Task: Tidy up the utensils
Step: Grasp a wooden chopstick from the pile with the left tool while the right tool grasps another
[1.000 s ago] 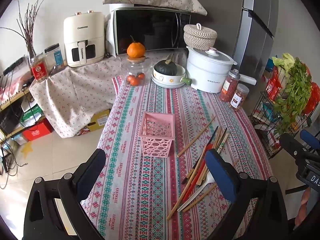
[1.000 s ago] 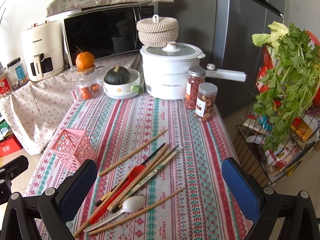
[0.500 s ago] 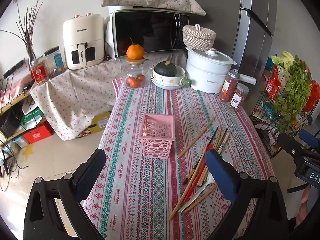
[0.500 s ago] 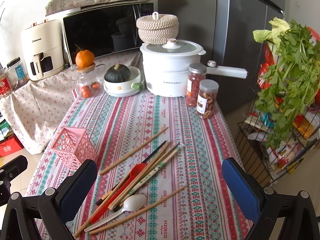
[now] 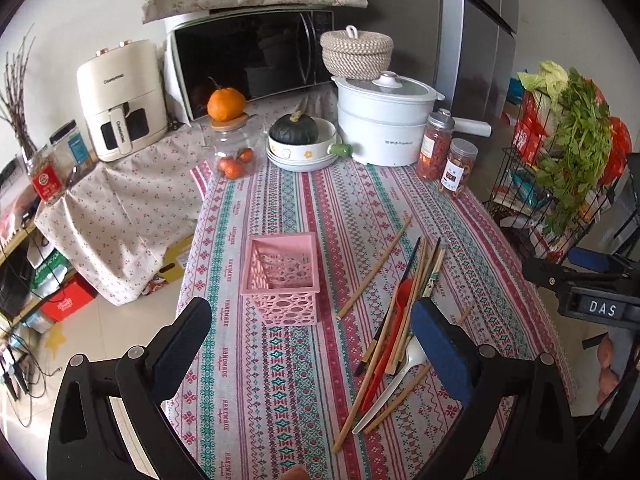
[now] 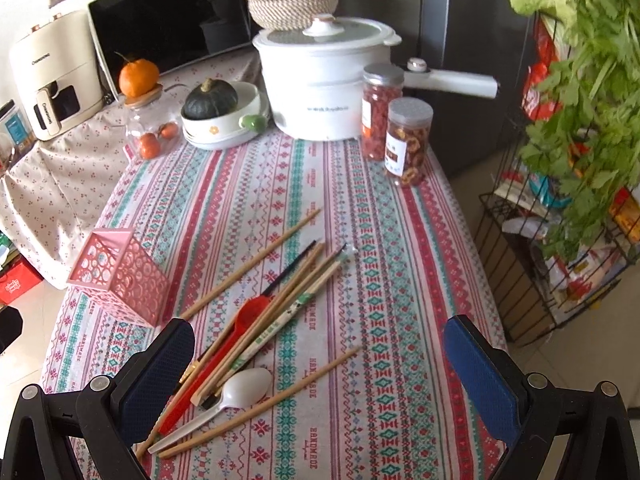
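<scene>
Two grippers hang over a table point(image 6: 400, 420) spread with a striped, patterned cloth, and both have their jaws wide apart with nothing between them. The left gripper point(image 5: 312, 344) sits at the near edge, just short of the pink perforated basket point(image 5: 282, 280), which stands upright and holds nothing. To the right of the basket lies the loose heap of utensils: several wooden chopsticks point(image 6: 296, 284) fanned together, a thin dark pair among them, a red spoon point(image 6: 224, 344) with its bowl pointing far, and a white plastic spoon point(image 6: 236, 394) nearest of all. One wooden chopstick point(image 6: 256, 260) lies apart to the far left of the heap, close to the basket, and another single chopstick point(image 6: 264, 400) lies slanted across the near side just beside the white spoon. The right gripper point(image 6: 320, 364) hovers over the near end of this heap, its left pad above the handles. At the far end of the table stand a white electric pot point(image 6: 324, 92), two clear jars of snacks point(image 6: 408, 140), a bowl holding a dark green squash point(image 6: 210, 98) and a glass jar topped with an orange point(image 6: 138, 76). A wire rack with leafy greens point(image 6: 580, 92) stands off the right edge.
</scene>
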Tool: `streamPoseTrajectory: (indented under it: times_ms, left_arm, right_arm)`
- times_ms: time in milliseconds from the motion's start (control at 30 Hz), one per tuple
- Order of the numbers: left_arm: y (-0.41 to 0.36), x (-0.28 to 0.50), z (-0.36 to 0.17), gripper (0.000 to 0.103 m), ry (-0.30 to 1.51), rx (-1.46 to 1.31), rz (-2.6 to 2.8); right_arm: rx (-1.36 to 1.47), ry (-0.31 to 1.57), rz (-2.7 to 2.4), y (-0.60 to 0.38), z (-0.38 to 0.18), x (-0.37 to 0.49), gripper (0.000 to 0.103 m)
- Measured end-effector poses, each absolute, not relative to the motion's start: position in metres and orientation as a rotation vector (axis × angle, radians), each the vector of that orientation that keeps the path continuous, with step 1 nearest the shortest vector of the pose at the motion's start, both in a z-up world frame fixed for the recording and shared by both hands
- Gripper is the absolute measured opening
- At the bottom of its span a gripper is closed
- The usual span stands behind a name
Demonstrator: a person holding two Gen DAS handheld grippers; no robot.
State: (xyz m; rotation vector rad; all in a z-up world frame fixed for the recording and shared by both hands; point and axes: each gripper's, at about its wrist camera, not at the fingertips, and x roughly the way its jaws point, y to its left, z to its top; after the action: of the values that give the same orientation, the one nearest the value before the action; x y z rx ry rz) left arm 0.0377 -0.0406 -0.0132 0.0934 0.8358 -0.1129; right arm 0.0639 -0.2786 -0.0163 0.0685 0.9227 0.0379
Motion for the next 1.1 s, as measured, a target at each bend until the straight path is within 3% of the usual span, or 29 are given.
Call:
streamPoseTrajectory:
  times_ms: [233, 433, 600, 833, 1000, 1100]
  left_arm:
    - [-0.095, 0.105, -0.033, 0.097, 0.991, 0.175, -0.263]
    - [-0.142, 0.174, -0.073, 0.074, 1.115, 0.206, -0.322]
    - [-0.163, 0.225, -0.118, 0.046, 1.207, 0.179, -0.346]
    - [-0.182, 0.27, -0.169, 0.03, 1.212, 0.14, -0.382]
    - [-0.19, 0.286, -0.194, 0.012, 1.225, 0.143, -0.349]
    - [-0.189, 0.286, -0.194, 0.009, 1.208, 0.151, -0.343]
  right_arm:
    - [0.244, 1.117, 0.01, -0.334, -0.057, 0.106, 0.096]
    - [0.321, 1.194, -0.031, -0.361, -0.082, 0.126, 0.085]
    - [0.327, 1.234, -0.027, -0.363, -0.097, 0.132, 0.081]
    - [0.311, 1.25, 0.003, -0.359, -0.104, 0.135, 0.081]
    - [0.302, 1.271, 0.011, -0.355, -0.111, 0.137, 0.081]
    - [0.291, 1.28, 0.014, -0.352, -0.113, 0.138, 0.081]
